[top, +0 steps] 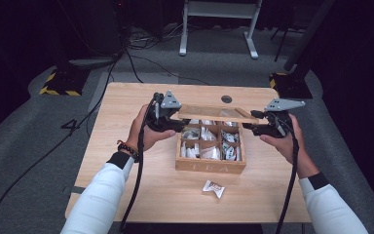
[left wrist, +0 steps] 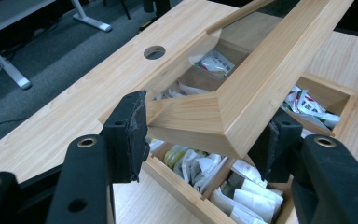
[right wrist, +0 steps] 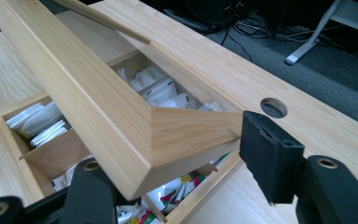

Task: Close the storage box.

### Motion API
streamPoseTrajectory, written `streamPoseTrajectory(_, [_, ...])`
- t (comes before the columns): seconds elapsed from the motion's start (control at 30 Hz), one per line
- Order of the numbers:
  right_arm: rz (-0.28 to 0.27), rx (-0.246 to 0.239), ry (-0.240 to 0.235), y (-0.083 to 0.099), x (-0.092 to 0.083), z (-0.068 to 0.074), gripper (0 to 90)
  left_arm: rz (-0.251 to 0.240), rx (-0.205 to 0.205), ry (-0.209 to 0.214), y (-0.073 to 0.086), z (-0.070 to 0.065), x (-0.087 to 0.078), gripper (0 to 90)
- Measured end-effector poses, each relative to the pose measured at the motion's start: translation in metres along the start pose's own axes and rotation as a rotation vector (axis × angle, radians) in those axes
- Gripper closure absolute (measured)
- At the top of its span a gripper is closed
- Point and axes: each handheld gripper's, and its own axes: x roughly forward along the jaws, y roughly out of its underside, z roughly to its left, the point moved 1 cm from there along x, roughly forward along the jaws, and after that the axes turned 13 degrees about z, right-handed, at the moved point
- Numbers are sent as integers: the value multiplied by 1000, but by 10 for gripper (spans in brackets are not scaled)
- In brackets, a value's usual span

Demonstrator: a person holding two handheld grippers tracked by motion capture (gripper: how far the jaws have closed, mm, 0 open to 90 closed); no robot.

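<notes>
A wooden tea box (top: 209,166) with several compartments of wrapped tea bags (left wrist: 254,198) stands mid-table. Its glass-paned lid (top: 216,113) hangs part-raised over it, tilted up from the back. My left gripper (top: 176,121) holds the lid's left end; in the left gripper view the corner of the lid (left wrist: 242,93) sits between the jaws (left wrist: 205,140), with one pad (left wrist: 131,135) against it. My right gripper (top: 251,123) holds the right end. There the lid (right wrist: 121,116) covers one jaw and the other pad (right wrist: 268,154) touches its corner, gripper (right wrist: 177,158).
One loose tea bag (top: 213,188) lies on the table in front of the box. A round cable hole (top: 226,99) is in the tabletop (top: 126,161) behind the box. Desk legs (top: 182,34) and cables lie on the floor beyond the far edge.
</notes>
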Motion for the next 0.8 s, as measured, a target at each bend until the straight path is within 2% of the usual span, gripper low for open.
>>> streamPoseTrajectory(0.13, [-1, -15, 3, 4, 0, 4, 406, 2, 3, 4, 5, -3, 1, 432])
streamPoseTrajectory(0.43, [13, -25, -27, 17, 1, 10, 370, 17, 21, 8, 17, -12, 2, 409])
streamPoseTrajectory(0.8, [31, -48, -33, 30, 2, 19, 332, 34, 20, 25, 30, -19, 7, 387])
